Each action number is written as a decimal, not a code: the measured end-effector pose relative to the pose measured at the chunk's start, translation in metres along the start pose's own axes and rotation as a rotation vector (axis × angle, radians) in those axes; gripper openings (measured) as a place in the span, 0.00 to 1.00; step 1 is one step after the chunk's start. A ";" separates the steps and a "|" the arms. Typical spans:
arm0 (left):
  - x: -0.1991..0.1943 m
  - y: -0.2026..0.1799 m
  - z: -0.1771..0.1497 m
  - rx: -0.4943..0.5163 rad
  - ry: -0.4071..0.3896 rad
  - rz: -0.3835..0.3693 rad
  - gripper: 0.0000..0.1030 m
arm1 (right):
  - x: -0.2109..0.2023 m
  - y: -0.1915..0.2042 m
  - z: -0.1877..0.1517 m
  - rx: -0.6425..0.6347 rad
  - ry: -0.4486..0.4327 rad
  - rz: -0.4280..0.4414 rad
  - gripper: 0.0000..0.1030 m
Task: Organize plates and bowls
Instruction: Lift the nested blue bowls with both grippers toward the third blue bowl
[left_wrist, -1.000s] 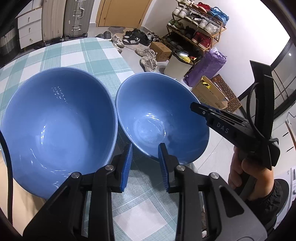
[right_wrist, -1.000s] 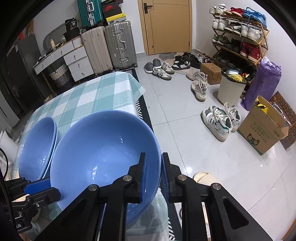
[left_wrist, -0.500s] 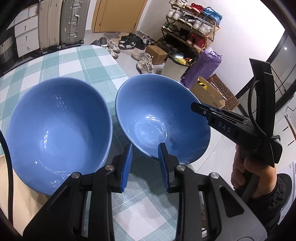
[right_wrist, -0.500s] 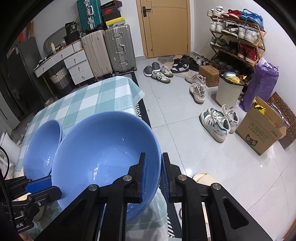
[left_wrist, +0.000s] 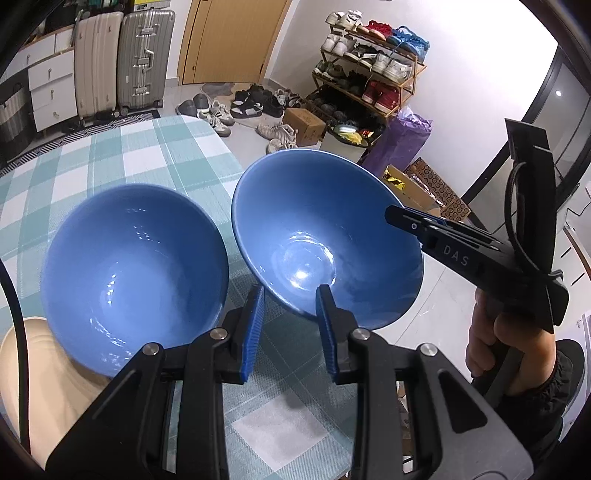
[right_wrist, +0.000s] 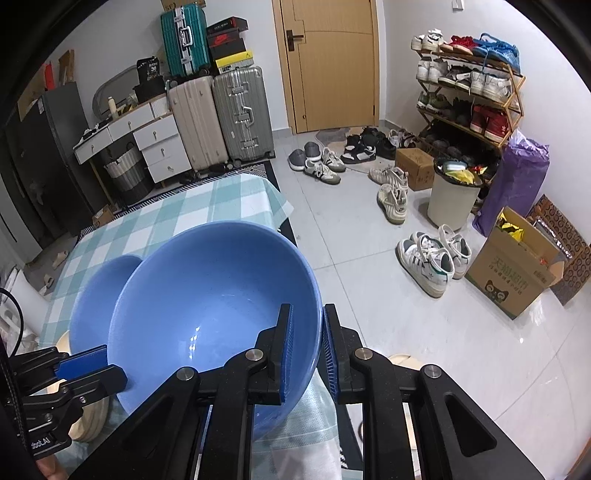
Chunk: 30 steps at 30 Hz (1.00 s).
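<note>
A blue bowl (left_wrist: 325, 236) hangs tilted above the checked table (left_wrist: 147, 155), held from two sides. My left gripper (left_wrist: 290, 314) straddles its near wall, one pad inside and one outside, shut on it. My right gripper (left_wrist: 397, 217) is shut on the opposite rim, and the right wrist view shows its pads (right_wrist: 286, 332) clamped on the bowl (right_wrist: 207, 306). There the left gripper (right_wrist: 99, 369) meets the bowl's left edge. A second blue bowl (left_wrist: 133, 273) sits lower on a cream plate (left_wrist: 26, 354).
The table's edge runs just right of the held bowl, with tiled floor below. Shoes (right_wrist: 432, 262), a cardboard box (right_wrist: 513, 273), a bin (right_wrist: 452, 195) and a shoe rack (right_wrist: 469, 88) fill the right. Suitcases (right_wrist: 218, 114) and drawers stand beyond the table. A hand (left_wrist: 498, 339) grips the right tool.
Both grippers have risen together with the bowl between them. The table and the second bowl now look smaller and lower, and the cream plate has come into view under that bowl.
</note>
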<state>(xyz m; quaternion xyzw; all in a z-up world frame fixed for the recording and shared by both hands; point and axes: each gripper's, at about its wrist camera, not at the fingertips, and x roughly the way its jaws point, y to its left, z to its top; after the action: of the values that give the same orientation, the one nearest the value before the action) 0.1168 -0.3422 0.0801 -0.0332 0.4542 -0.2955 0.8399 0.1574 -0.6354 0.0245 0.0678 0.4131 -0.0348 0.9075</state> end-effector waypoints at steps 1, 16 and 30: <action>-0.004 0.000 0.000 0.001 -0.004 0.000 0.25 | -0.004 0.003 0.000 -0.003 -0.006 0.001 0.15; -0.078 0.000 -0.010 0.014 -0.095 0.013 0.25 | -0.058 0.040 0.003 -0.030 -0.091 0.025 0.16; -0.145 0.024 -0.021 -0.016 -0.172 0.060 0.25 | -0.079 0.087 0.006 -0.069 -0.134 0.074 0.16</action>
<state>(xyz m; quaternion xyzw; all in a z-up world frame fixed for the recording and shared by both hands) 0.0517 -0.2419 0.1680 -0.0517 0.3834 -0.2626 0.8840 0.1205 -0.5495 0.0969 0.0494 0.3498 0.0083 0.9355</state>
